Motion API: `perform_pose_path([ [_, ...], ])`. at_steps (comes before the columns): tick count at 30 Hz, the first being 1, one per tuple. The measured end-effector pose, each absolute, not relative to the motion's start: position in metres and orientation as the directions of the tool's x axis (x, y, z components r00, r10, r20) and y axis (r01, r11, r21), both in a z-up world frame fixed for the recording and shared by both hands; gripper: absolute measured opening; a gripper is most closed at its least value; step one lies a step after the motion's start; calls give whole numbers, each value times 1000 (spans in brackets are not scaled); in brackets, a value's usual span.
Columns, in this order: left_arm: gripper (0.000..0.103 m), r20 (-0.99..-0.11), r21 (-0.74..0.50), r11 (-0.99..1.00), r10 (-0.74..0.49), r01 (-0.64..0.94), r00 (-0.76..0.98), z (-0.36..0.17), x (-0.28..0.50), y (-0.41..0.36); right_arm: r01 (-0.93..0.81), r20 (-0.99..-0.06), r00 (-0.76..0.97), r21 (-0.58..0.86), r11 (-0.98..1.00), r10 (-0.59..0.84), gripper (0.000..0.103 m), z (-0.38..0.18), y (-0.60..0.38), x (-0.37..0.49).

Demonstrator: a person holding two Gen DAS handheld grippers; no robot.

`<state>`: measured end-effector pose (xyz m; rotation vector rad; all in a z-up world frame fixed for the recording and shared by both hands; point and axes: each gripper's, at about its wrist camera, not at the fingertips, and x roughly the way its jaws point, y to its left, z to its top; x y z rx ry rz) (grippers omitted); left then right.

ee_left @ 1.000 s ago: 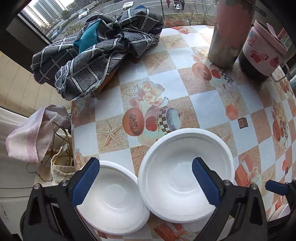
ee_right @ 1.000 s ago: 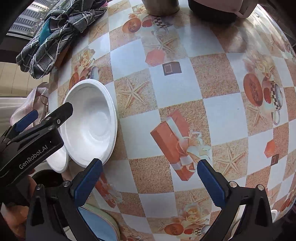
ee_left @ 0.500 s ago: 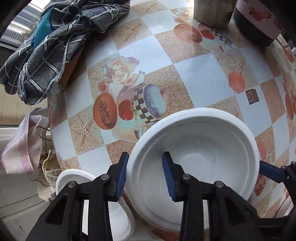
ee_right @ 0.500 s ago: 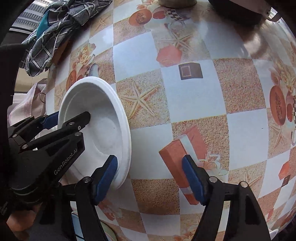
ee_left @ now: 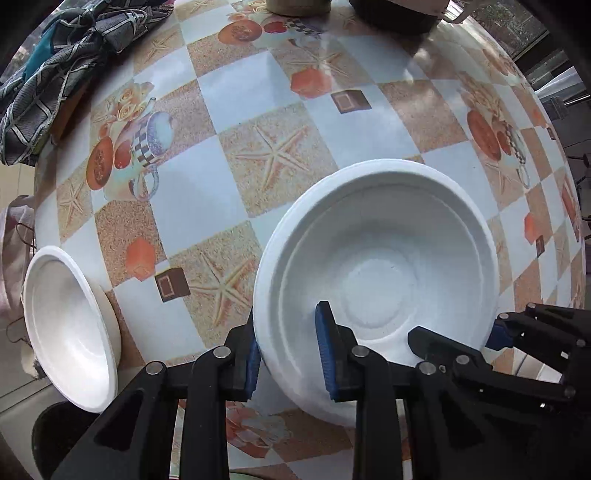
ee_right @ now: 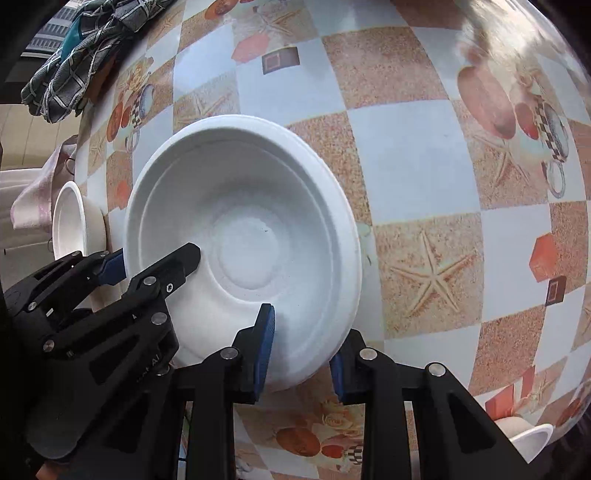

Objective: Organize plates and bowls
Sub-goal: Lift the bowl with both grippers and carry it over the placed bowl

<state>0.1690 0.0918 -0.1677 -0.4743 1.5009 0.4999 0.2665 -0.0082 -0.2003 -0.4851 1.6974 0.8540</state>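
While both grippers grasp its near rim, the large white bowl [ee_left: 380, 280] sits over the patterned tablecloth [ee_left: 236, 92], its ridged inside facing up and nothing in it. The left gripper [ee_left: 288, 354] pinches the bowl's wall on the left part of that rim, one blue pad inside the bowl and the other outside against the wall. The right gripper [ee_right: 301, 354] clamps the rim further to the right in the same way, with one pad inside and one outside; in the left wrist view its black frame and a blue pad show at the bowl's right edge [ee_left: 517, 332], and in the right wrist view the left gripper's frame reaches in from the left [ee_right: 122, 273]. Whether the bowl's base rests on the cloth or is lifted just clear cannot be told from either view. A smaller white bowl [ee_left: 70, 332] lies well apart to the left, near the table's edge, tilted so that its inside faces the camera; in the right wrist view it shows just behind the large bowl's left side [ee_right: 70, 225]. Beyond it a pinkish towel [ee_right: 37, 192] hangs off the table. A dark checked cloth [ee_left: 55, 74] is heaped at the far left corner. At the far edge stand the bases of two containers, one tan [ee_left: 295, 5] and one dark [ee_left: 399, 18], cut off by the frame. The rim of another white dish [ee_right: 528, 439] peeks in at the lower right of the right wrist view.
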Motion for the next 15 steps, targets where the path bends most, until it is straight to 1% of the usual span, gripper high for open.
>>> perform_pose_path([
  [3,30,-1000,-20,801,-17,-599,11,-171,149,63,-712,-959,-268,264,650,97,30,-200,-34,247],
  [10,28,-999,-31,807,-47,-590,-13,-177,101,3,-709,-954,-294,264,654,66,30,-207,-86,197],
  [15,28,-997,-44,820,-73,-570,-28,-181,76,-26,-719,-952,-305,254,647,34,30,-210,-110,169],
])
